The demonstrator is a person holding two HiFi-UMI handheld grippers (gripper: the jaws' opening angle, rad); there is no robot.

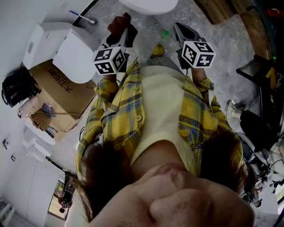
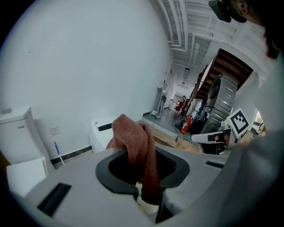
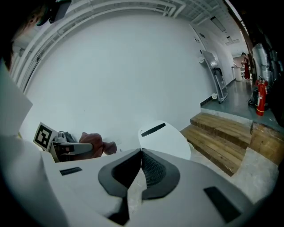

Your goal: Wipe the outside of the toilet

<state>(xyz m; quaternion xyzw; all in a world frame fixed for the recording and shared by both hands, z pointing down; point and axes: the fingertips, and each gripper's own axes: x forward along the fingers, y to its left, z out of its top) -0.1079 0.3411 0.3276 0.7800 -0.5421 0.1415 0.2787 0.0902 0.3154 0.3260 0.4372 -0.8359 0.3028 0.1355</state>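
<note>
Head view, left to right: cardboard box (image 1: 62, 95) with dark print too skewed to read, beside a white toilet (image 1: 77, 53) at the wall, with a blue-handled brush (image 1: 82, 17) behind it. Left gripper (image 1: 120, 32) is clamped on a red-brown cloth (image 1: 117, 22), held in the air and touching neither that toilet nor the second toilet (image 1: 148, 5) ahead, with nothing between cloth and second toilet. Right gripper (image 1: 181, 32) has its jaws pressed together with nothing in them, wooden steps (image 3: 226, 137) lie to its right, and the small mark on the tank (image 2: 17, 128) is not legible.
</note>
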